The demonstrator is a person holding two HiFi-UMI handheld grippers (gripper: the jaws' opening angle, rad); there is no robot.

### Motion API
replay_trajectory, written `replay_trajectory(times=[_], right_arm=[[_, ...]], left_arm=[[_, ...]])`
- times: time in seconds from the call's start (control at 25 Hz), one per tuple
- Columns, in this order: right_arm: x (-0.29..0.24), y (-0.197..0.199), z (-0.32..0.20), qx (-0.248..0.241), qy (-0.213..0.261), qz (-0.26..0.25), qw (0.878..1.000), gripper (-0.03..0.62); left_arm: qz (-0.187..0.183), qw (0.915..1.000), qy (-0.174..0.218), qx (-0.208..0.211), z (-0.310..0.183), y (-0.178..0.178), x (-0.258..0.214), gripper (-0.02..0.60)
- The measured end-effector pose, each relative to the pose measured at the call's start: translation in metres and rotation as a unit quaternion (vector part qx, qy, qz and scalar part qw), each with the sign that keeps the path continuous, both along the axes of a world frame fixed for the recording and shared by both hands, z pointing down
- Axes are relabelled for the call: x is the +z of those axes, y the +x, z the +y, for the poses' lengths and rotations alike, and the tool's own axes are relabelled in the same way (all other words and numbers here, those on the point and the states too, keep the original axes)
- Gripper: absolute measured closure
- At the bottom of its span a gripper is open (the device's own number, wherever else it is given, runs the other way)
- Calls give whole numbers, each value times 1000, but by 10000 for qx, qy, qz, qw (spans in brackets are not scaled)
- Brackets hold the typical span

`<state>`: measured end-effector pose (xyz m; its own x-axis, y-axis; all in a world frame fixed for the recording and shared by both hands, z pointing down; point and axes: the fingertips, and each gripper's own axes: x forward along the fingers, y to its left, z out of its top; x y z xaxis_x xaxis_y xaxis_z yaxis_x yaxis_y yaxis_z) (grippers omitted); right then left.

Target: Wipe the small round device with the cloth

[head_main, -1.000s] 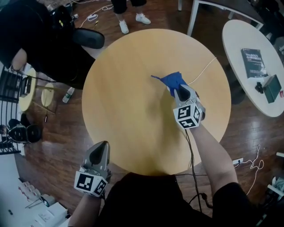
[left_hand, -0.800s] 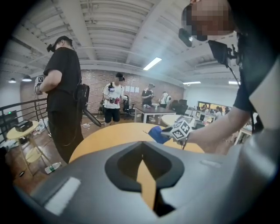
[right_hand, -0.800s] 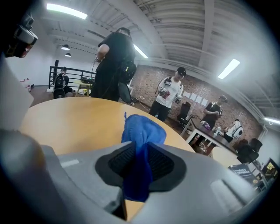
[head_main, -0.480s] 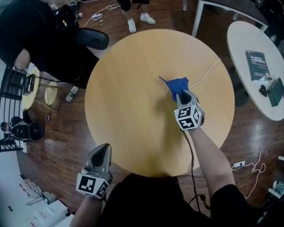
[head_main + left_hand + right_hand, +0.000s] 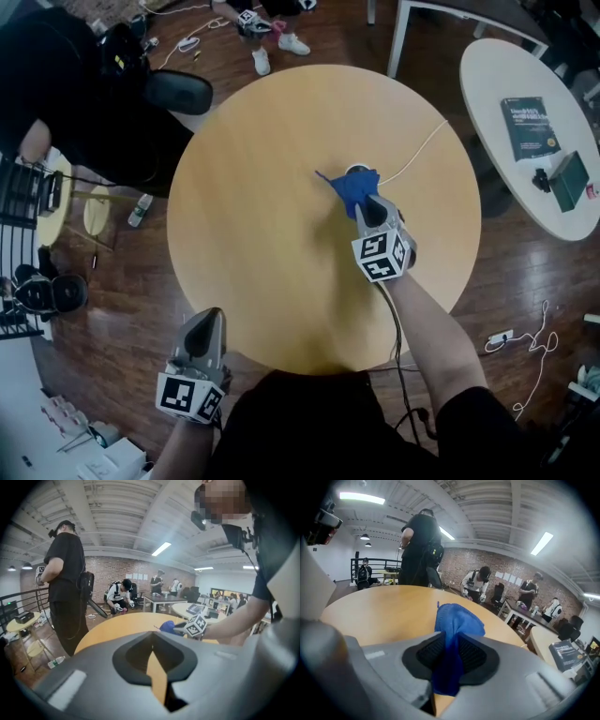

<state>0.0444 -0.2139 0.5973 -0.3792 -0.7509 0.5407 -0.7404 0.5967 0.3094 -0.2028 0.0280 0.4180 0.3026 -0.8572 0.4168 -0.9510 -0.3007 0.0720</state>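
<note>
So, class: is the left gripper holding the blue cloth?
No, the blue cloth is pinched in the right gripper, while the left gripper holds nothing.

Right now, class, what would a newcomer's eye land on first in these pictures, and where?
The bright blue cloth stands out, pinched in the right gripper just right of centre on the round wooden table. A pale rim of the small round device shows at its far side, with a white cable running from there to the table's far right edge. The left gripper hangs empty at the near edge.
</note>
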Motion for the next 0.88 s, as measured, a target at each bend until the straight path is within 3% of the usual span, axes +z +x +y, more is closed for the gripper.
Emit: replay_trajectory(times=[0.2, 0.48, 0.64, 0.88], right_arm=[[-39, -11, -34, 14, 564, 38, 9984, 507], [-19, -9, -50, 29, 53, 298, 9995, 507], [-11, -4, -44, -5, -5, 320, 9995, 507], [-7, 1, -39, 11, -62, 378, 9993, 506]], left_arm=[[132, 9998, 0, -154, -3, -19, -1, 575], [187, 9996, 23, -204, -2, -19, -3, 575], [278, 9989, -46, -375, 3, -22, 5, 575], [328, 9990, -69, -305, 3, -16, 10, 575]])
